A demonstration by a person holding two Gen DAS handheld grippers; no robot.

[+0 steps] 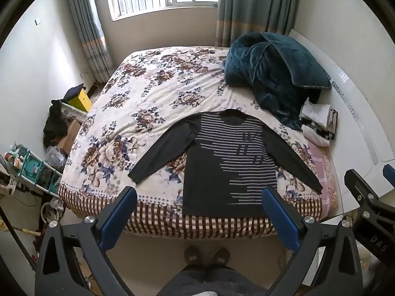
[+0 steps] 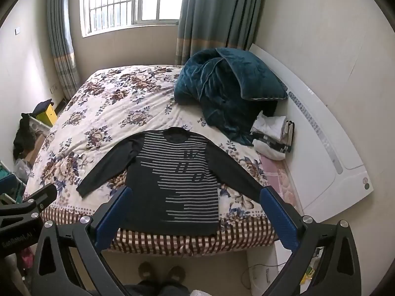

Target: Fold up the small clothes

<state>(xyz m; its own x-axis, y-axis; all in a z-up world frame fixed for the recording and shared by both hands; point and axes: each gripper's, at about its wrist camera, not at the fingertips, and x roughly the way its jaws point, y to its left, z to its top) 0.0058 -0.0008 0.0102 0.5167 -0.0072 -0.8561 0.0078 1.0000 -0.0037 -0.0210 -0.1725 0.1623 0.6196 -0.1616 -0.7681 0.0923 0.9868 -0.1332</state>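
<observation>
A dark long-sleeved shirt with pale stripes (image 1: 222, 162) lies flat, front up, on the floral bed cover (image 1: 138, 113), sleeves spread, hem at the near bed edge. It also shows in the right wrist view (image 2: 172, 180). My left gripper (image 1: 199, 197) is open and empty, held above the near bed edge in front of the hem. My right gripper (image 2: 196, 197) is open and empty at about the same height, to the right of the left one. Neither touches the shirt.
A teal blanket and pillow (image 1: 274, 74) are heaped at the far right of the bed. A stack of folded clothes (image 1: 318, 125) sits by the white headboard (image 1: 355, 113). Shelves and clutter (image 1: 59, 128) stand left of the bed. Slippered feet (image 1: 207, 256) are below.
</observation>
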